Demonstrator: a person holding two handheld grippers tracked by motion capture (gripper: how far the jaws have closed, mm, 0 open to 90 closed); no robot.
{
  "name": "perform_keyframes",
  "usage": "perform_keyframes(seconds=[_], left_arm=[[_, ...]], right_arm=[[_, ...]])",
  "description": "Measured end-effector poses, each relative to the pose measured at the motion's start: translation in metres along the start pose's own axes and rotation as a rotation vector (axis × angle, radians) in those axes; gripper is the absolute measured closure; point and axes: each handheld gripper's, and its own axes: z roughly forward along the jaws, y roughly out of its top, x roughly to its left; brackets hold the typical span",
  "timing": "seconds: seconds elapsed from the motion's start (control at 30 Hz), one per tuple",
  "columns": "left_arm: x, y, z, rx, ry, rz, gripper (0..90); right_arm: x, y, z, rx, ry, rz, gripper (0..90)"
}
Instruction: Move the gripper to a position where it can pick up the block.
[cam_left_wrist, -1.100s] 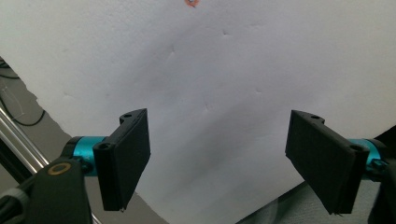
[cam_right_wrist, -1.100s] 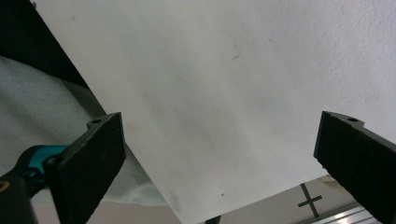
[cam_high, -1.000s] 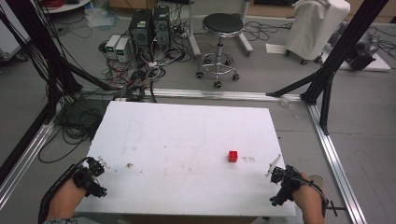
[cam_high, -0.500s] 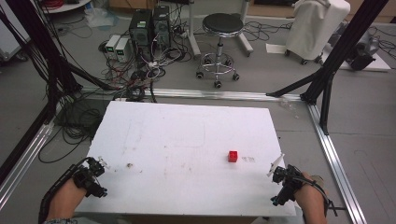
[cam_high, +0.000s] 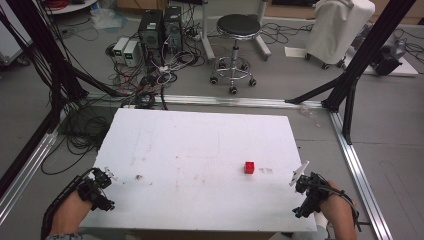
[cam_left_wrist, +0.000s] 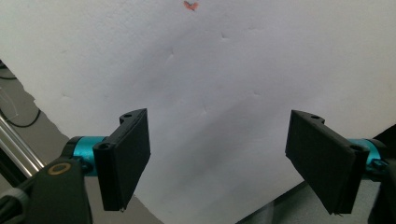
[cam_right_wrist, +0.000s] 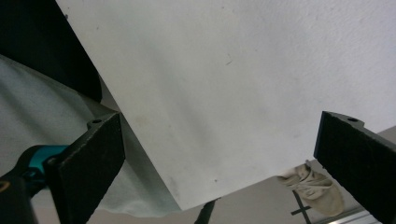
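A: Start at the left. What is the left gripper (cam_high: 100, 186) doing?

B: It sits at the near left corner of the white table (cam_high: 200, 145), held in the person's left hand (cam_high: 67, 214). In the left gripper view its two black jaws stand wide apart with nothing between them — just bare white table top beyond and a bit of the table's edge below.

A: Anything close to it?

B: A small brownish mark (cam_high: 138, 177) on the table, a little to the gripper's right in the high view. In the left gripper view a small reddish speck (cam_left_wrist: 190, 5) shows far ahead of the jaws, at the top edge.

A: And the red cube?

B: The red cube (cam_high: 249, 167) stands alone on the table, well to the right of the left gripper and nearer the right gripper (cam_high: 305, 192) — off to that one's left and slightly ahead, apart from it, touching neither.

A: The right gripper, then?

B: At the near right corner, in the person's right hand (cam_high: 340, 212). Its jaws are also spread wide and empty in the right gripper view, looking across the table's corner, with pale cloth (cam_right_wrist: 42, 135) below the edge.
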Motion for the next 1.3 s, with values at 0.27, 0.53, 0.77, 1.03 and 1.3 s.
perform_keyframes(seconds=[0.27,0.53,0.77,1.03,1.3], left_arm=[[0.002,0.009,0.001,0.004,-0.004,0.005,22.3],[0.001,0.012,0.001,0.006,-0.01,0.018,22.3],[0.003,0.011,0.001,0.005,-0.011,0.006,22.3],[0.003,0.011,0.0,-0.001,-0.015,0.005,22.3],[0.003,0.011,0.001,-0.002,-0.019,0.009,22.3]], right_arm=[[-0.004,0.008,-0.024,0.003,-0.035,-0.062,1.6],[-0.02,0.013,-0.048,0.005,-0.055,-0.15,1.6],[-0.032,0.042,-0.068,0.017,-0.072,-0.3,1.6],[-0.042,0.082,-0.083,0.032,-0.072,-0.355,1.6],[-0.046,0.121,-0.076,0.049,-0.061,-0.454,1.6]])
